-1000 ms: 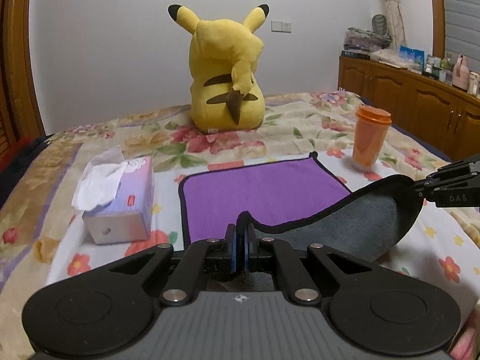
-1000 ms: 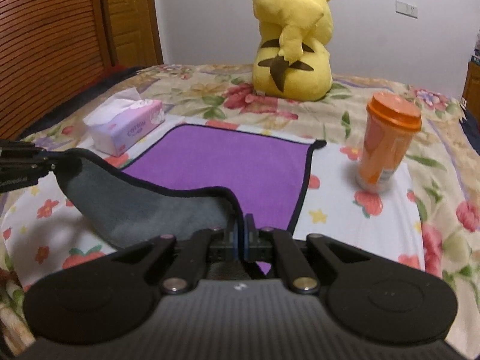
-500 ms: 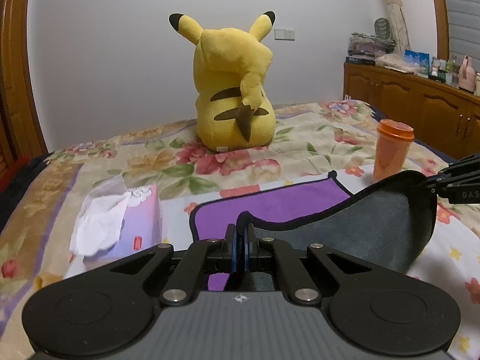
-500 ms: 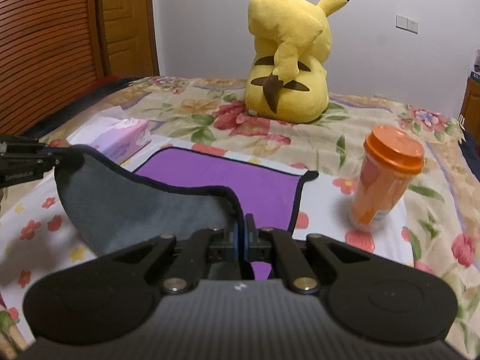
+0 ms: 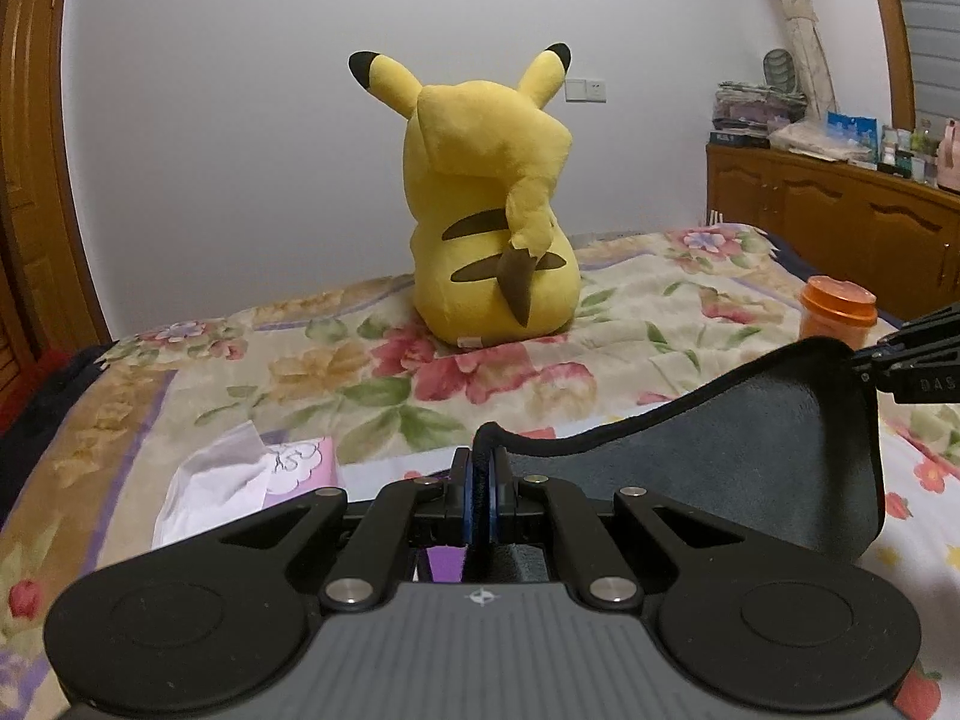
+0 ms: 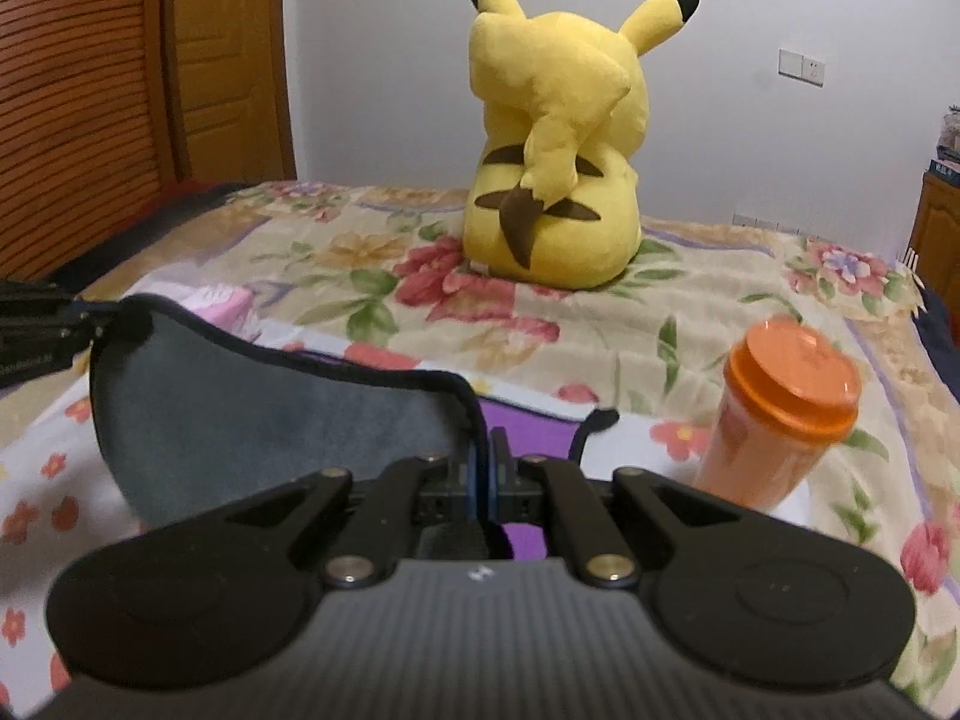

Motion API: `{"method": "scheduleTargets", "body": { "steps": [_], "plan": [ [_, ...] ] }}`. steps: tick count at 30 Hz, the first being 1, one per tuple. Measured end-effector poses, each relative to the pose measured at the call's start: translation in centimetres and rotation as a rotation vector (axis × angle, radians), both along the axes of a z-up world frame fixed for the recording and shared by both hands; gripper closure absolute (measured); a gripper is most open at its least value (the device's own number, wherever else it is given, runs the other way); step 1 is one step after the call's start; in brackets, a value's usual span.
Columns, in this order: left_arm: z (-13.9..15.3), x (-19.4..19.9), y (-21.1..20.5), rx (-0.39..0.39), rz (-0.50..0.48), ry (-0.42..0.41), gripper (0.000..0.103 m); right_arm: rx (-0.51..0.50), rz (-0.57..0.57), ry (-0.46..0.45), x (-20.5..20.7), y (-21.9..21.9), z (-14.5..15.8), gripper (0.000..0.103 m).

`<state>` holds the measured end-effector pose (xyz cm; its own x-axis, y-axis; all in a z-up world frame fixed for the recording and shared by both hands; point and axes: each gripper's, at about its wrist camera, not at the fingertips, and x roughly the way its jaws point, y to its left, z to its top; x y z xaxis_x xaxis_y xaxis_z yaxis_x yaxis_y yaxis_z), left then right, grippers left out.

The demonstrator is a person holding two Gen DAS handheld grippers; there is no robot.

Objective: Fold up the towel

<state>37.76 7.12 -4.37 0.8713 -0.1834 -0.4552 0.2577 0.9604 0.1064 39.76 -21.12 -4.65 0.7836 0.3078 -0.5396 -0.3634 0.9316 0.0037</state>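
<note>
The towel (image 5: 738, 468) is purple on top and grey underneath, with a dark hem. It lies on a flowered bedspread with its near edge lifted. My left gripper (image 5: 480, 474) is shut on one near corner. My right gripper (image 6: 482, 462) is shut on the other near corner. The grey underside (image 6: 258, 414) hangs between the two grippers, above the bed. A strip of the purple side (image 6: 528, 426) still shows flat beyond it. The right gripper shows at the right edge of the left wrist view (image 5: 912, 360), the left gripper at the left edge of the right wrist view (image 6: 42, 324).
A yellow Pikachu plush (image 5: 486, 210) sits at the far side of the bed. An orange lidded cup (image 6: 780, 414) stands right of the towel. A tissue box (image 5: 240, 480) lies left of it. Wooden cabinets (image 5: 840, 222) stand at the right, a wooden door (image 6: 228, 60) at the left.
Both grippers have carried the near edge of the towel up and forward toward the plush. Less of the purple side shows, and more of the grey underside faces me.
</note>
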Motion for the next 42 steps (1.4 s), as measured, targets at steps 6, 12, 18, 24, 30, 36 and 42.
{"method": "scheduleTargets", "body": {
  "steps": [6,12,18,24,30,36,42],
  "plan": [
    [0.4,1.6,-0.4,0.015,0.005,-0.033,0.095,-0.019,-0.003,-0.022,1.5,0.3,0.5,0.099],
    [0.6,3.0,-0.9,0.045,-0.012,-0.063,0.095,-0.049,-0.02,-0.043,2.3,0.3,0.6,0.099],
    [0.9,4.1,-1.3,0.05,-0.009,-0.079,0.095,-0.073,-0.026,-0.067,3.0,0.6,0.8,0.099],
    [0.2,5.6,-1.4,0.037,0.011,-0.064,0.095,-0.091,-0.036,-0.087,3.9,0.8,0.4,0.099],
    [-1.9,7.5,-1.4,0.02,0.031,-0.016,0.095,-0.127,-0.056,-0.071,5.5,1.2,-1.2,0.099],
    [-3.8,9.4,-0.5,-0.001,0.066,0.048,0.095,-0.169,-0.054,-0.041,6.9,1.8,-3.1,0.099],
    [-5.2,10.5,0.2,-0.022,0.073,0.086,0.095,-0.145,-0.072,-0.003,7.9,1.7,-4.8,0.099]
  ]
}}
